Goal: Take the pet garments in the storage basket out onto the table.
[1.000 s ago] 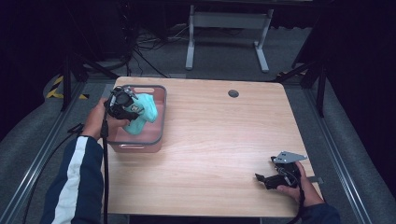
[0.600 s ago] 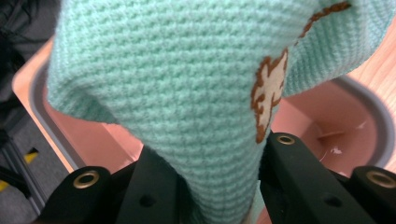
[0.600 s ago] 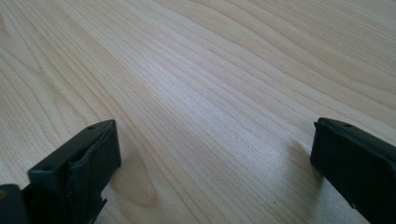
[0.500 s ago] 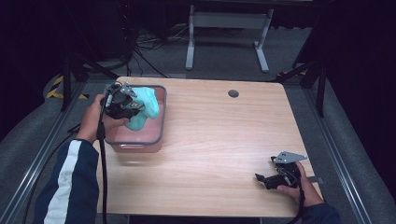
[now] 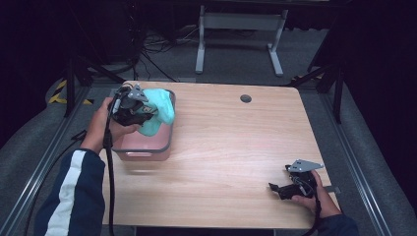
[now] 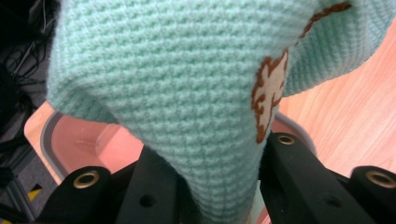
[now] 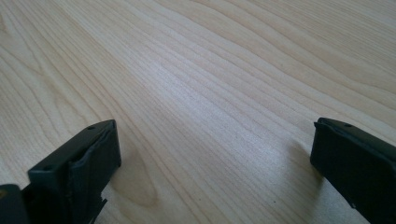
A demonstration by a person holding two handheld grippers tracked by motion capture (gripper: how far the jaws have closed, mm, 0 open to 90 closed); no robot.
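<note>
Over the pink bin (image 5: 147,147) at the desk's (image 5: 231,157) far left corner, the left hand-held gripper (image 5: 140,114) is clamped on a mint-green knitted cloth (image 5: 158,110), which hangs bunched from its jaws above the bin's open top. From the left gripper view the cloth (image 6: 187,102) is pinched tight between the two black jaws, its knit filling most of the frame, with a small brown and cream motif (image 6: 270,93) stitched on one fold; what the motif depicts is hard to make out, as it sits creased. Below the cloth the bin's pink inside (image 6: 93,144) and grey rim show, and bare wood lies beyond it. Whether the cloth's lower end touches the bin cannot be told from above. Well apart, near the desk's front right corner, the right hand-held gripper (image 5: 278,189) rests low on the wood in the person's hand, its jaws spread wide with nothing between them, only plain wood grain (image 7: 215,102) showing in the gap
</note>
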